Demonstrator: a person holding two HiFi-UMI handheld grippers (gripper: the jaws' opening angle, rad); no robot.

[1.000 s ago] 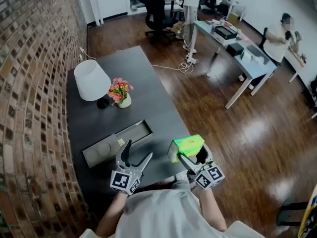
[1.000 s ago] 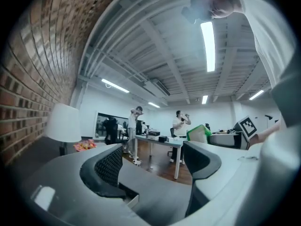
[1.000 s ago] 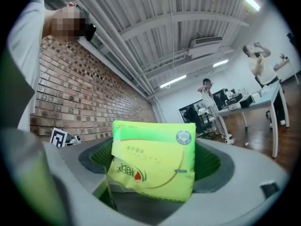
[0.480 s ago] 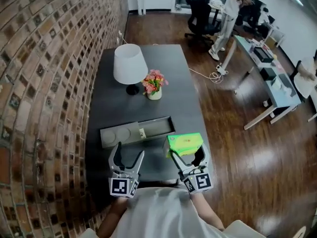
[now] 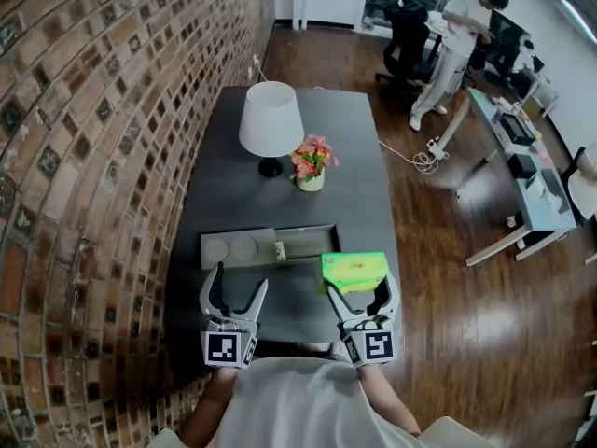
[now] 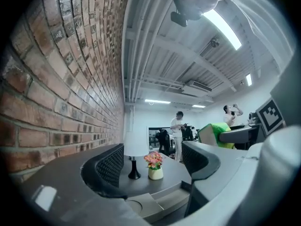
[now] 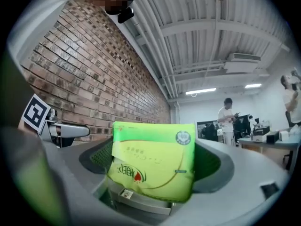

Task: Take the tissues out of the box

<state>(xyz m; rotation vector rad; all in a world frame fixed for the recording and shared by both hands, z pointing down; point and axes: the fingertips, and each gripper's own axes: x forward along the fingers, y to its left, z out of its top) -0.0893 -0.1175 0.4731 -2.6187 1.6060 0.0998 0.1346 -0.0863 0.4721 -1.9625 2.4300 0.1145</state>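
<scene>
We hold the green tissue pack (image 7: 153,159) clamped between the jaws of our right gripper (image 5: 357,289), over the near right part of the dark table (image 5: 345,157). Our left gripper (image 5: 240,283) hangs beside it, jaws spread with nothing between them. Farther along the table sit a grey tray (image 5: 266,247), a pot of flowers (image 5: 311,161) and a white lamp (image 5: 270,119).

Bright, even indoor light; strong wide-angle distortion.
Ceiling strip lights (image 6: 225,28) cast soft shadows, and the wooden floor (image 5: 466,315) shows mild glare. The brick wall (image 5: 93,157) bows toward the edges. Both gripper views darken at the corners. The tissue pack (image 7: 153,161) is sharp; the left gripper (image 6: 153,166) housing nearest the lens is blurred.
</scene>
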